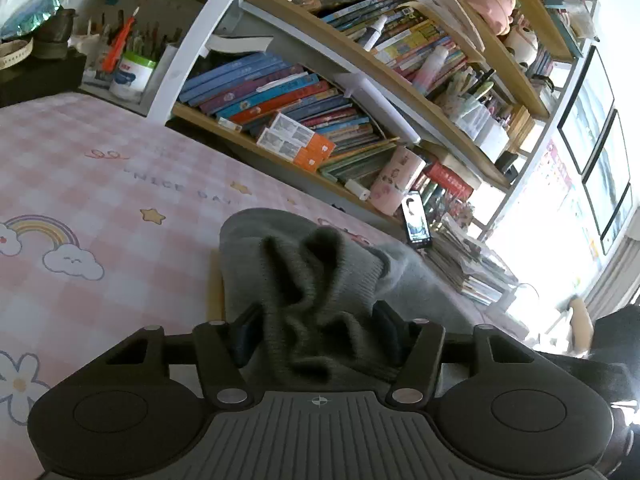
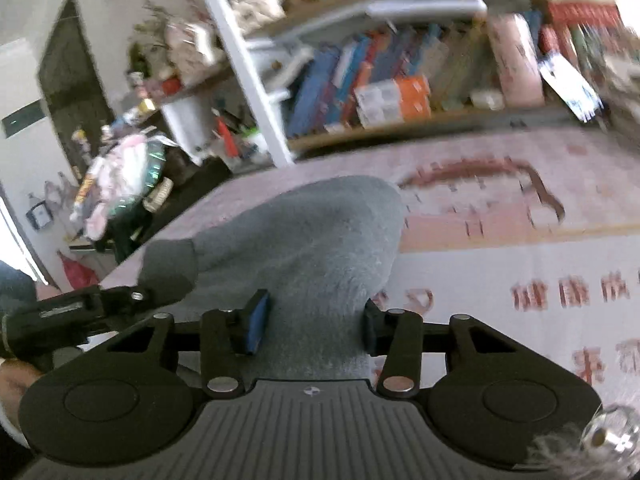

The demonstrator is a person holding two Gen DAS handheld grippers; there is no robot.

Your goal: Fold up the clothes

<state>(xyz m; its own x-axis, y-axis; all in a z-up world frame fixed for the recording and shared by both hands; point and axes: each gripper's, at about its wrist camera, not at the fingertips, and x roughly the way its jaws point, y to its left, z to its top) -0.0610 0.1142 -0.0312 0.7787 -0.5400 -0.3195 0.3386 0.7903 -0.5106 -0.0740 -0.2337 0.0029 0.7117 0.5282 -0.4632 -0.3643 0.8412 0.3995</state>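
A grey knitted garment lies bunched on the pink checked table cover. My left gripper is shut on its ribbed, crumpled edge, which fills the gap between the fingers. In the right wrist view my right gripper is shut on another part of the same grey garment, which drapes forward over the cover. The left gripper shows at the left of that view, holding a darker cuff. The right wrist view is blurred.
A bookshelf packed with books runs along the far edge of the table. A phone leans by a stack of papers. A white jar and pens stand at the back left. A bright window is at the right.
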